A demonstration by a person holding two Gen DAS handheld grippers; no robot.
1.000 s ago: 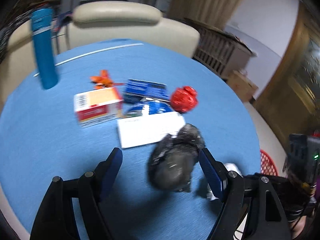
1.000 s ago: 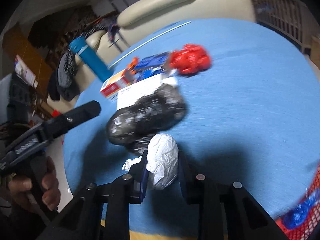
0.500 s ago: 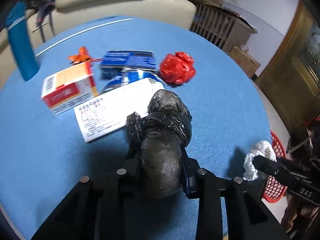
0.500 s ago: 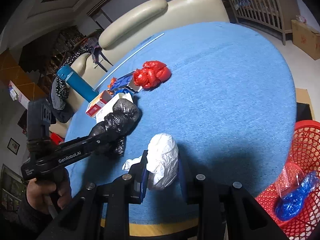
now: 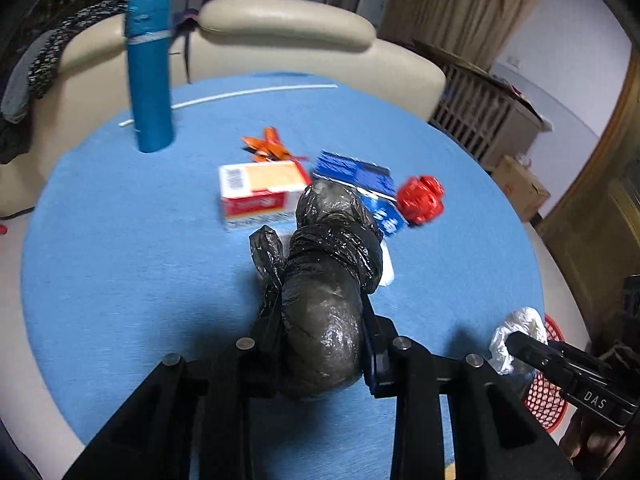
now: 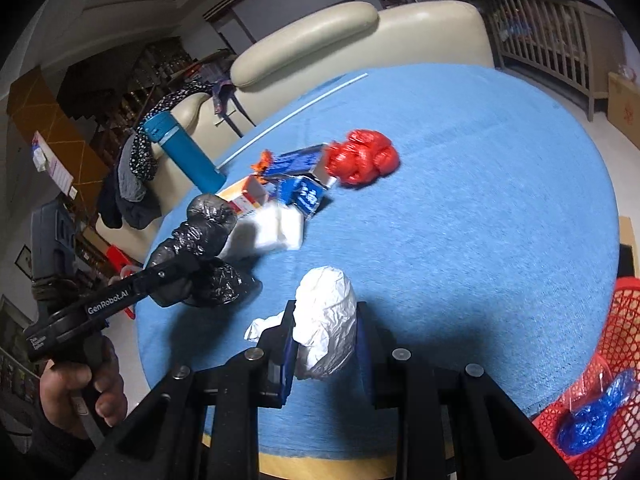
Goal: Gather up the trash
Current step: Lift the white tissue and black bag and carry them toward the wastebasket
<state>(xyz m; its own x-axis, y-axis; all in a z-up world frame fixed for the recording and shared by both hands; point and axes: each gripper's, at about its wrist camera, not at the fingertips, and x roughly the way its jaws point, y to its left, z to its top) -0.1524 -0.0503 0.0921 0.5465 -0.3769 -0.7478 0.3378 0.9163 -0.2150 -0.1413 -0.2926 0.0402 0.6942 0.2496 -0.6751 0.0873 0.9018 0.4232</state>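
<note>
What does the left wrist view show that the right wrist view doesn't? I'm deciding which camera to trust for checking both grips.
Only the left wrist view shows the left gripper head-on, its pads pressed on the black bag.

Only the right wrist view shows the right gripper clamped on the white bag, the blue bag inside the red basket, and the hand holding the left gripper.

Both show the round blue table, blue bottle, red bag, boxes and cream sofa.
</note>
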